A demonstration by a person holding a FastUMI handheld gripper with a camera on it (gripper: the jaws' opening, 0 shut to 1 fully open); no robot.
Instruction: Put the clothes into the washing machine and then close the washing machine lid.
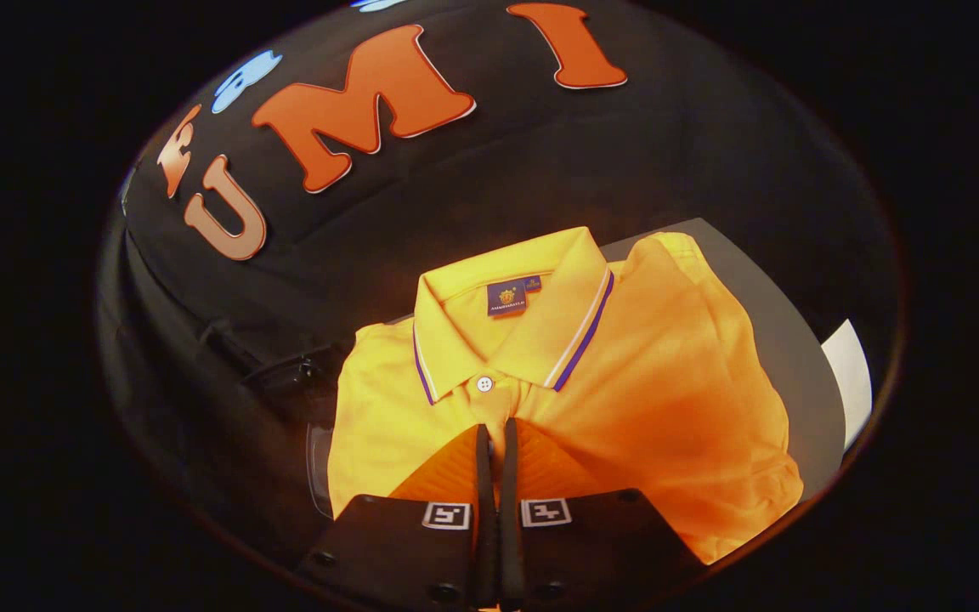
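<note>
A folded yellow-orange polo shirt [625, 399] lies just ahead of the fingers, its collar edged with white and purple stripes and a dark label inside the neck. My gripper [496, 433] is shut, its two fingertips pressed together on the shirt's front placket just below the white button [483, 383]. A small ridge of fabric runs from the fingertips up to that button. The shirt's right side bulges over a grey surface [783, 357] beyond it.
A white sheet or panel [851, 374] sits at the grey surface's right end. A clear curved plastic edge [317, 467] shows beside the shirt's left side. A dark strap with a buckle [285, 374] hangs to the left against the black cloth wall.
</note>
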